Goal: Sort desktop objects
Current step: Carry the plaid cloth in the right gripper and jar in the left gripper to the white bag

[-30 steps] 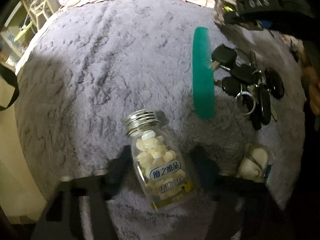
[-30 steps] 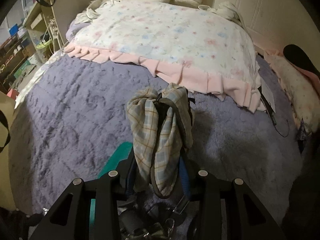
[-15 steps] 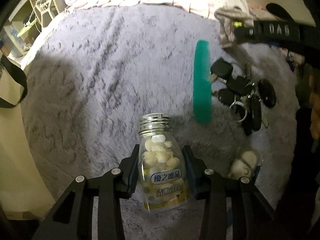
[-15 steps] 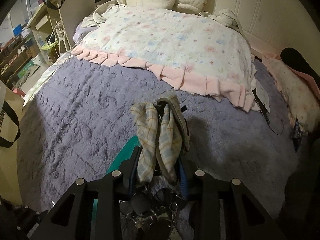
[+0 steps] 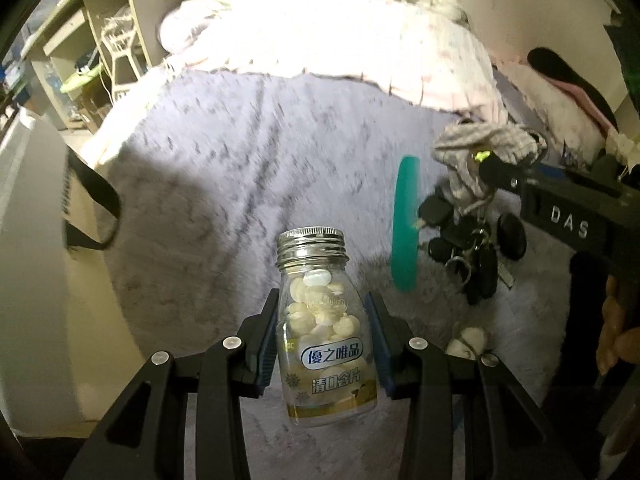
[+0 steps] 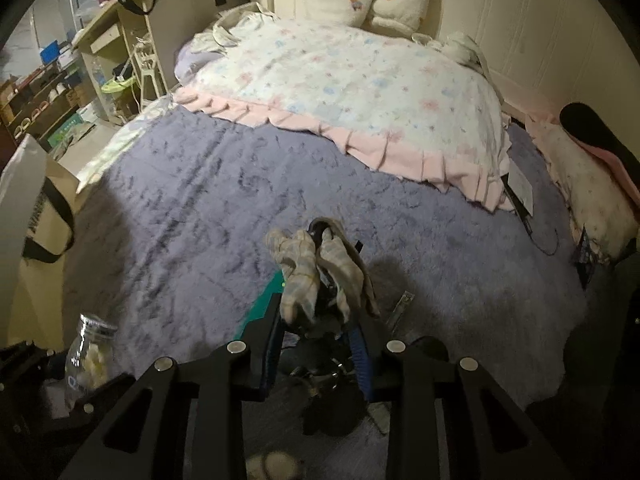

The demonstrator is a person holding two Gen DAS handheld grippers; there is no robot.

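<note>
My left gripper (image 5: 324,312) is shut on a clear candy bottle (image 5: 326,336) with a silver cap, held upright above the purple blanket (image 5: 224,184); the bottle also shows in the right wrist view (image 6: 90,356). My right gripper (image 6: 318,312) is shut on a plaid cloth pouch (image 6: 320,272) with a bunch of black keys (image 5: 472,240) hanging under it; the pouch also shows in the left wrist view (image 5: 480,144). A green comb (image 5: 405,224) lies on the blanket beside the keys. A small packet of white pieces (image 5: 466,340) lies near the front.
A floral quilt with a pink frill (image 6: 360,92) covers the far half of the bed. A canvas bag with black straps (image 6: 36,208) stands at the left edge. Shelves (image 6: 120,60) stand beyond. A nail clipper (image 6: 400,306) lies on the blanket to the right.
My left gripper closed on the bottle and lifted it upright off the blanket. My right gripper rose with the pouch and keys hanging from it.
</note>
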